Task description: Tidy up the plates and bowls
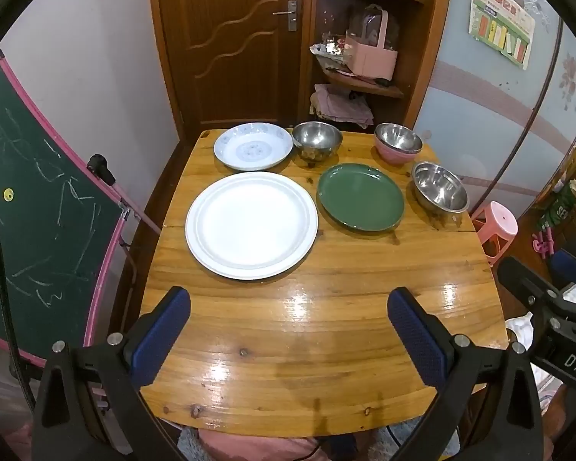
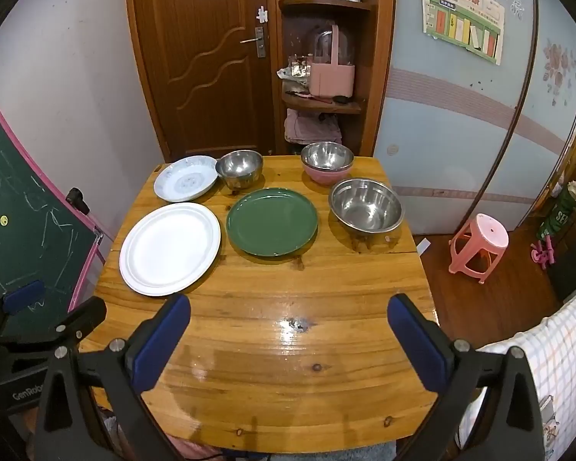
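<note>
Over the near edge of the wooden table, the left gripper and right gripper hang wide open, both empty. Nothing's stacked yet: white plate, green plate, patterned plate and steel bowls sit toward the far edge. Next, I'd say, reach forward for a plate rim.

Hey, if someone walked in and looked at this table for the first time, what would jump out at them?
Probably the large white plate on the left of the wooden table, with the green plate close beside it on the right. Behind them sit a patterned plate and three steel bowls, one nested in a pink bowl. Near the front edge, both the left gripper and the right gripper hang open and empty over bare wood.
</note>
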Action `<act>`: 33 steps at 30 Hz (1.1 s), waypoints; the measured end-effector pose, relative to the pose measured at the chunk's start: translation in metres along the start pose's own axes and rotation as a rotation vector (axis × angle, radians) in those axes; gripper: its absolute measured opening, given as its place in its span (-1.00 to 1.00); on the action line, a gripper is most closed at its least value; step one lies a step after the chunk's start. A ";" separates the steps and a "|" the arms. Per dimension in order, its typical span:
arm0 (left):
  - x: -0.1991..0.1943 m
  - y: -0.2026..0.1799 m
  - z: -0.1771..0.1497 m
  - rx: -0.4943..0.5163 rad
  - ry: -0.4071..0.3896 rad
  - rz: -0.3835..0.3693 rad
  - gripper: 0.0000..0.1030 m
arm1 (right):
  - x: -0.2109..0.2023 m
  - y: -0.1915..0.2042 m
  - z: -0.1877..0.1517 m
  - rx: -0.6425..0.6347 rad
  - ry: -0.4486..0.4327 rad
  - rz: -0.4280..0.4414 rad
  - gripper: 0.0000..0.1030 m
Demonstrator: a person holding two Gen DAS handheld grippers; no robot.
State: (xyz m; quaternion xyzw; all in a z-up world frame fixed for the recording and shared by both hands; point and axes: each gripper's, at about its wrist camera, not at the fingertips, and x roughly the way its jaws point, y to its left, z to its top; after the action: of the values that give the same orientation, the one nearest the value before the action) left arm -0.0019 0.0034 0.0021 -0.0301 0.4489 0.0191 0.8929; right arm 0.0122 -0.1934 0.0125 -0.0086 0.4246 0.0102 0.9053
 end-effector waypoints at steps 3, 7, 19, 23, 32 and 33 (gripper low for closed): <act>-0.001 0.001 0.001 0.011 -0.015 0.005 0.98 | 0.001 0.001 0.001 0.000 -0.001 -0.003 1.00; -0.006 0.002 0.006 0.015 -0.034 0.012 0.98 | 0.001 0.000 0.003 0.002 -0.001 -0.005 1.00; 0.015 0.014 0.006 -0.024 0.022 -0.031 0.98 | 0.000 -0.009 0.010 0.016 -0.002 -0.003 1.00; 0.021 0.022 0.005 -0.052 0.042 -0.035 0.98 | 0.001 -0.011 0.010 0.022 0.000 0.000 1.00; 0.013 0.030 0.012 -0.028 -0.026 0.024 0.98 | 0.004 -0.011 0.009 0.042 -0.013 -0.008 0.99; 0.010 0.031 0.014 -0.025 -0.037 0.030 0.98 | 0.004 -0.012 0.010 0.042 -0.017 -0.013 0.99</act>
State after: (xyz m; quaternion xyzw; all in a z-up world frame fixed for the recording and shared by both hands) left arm 0.0138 0.0353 0.0013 -0.0343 0.4326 0.0386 0.9001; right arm 0.0223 -0.2051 0.0157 0.0078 0.4169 -0.0047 0.9089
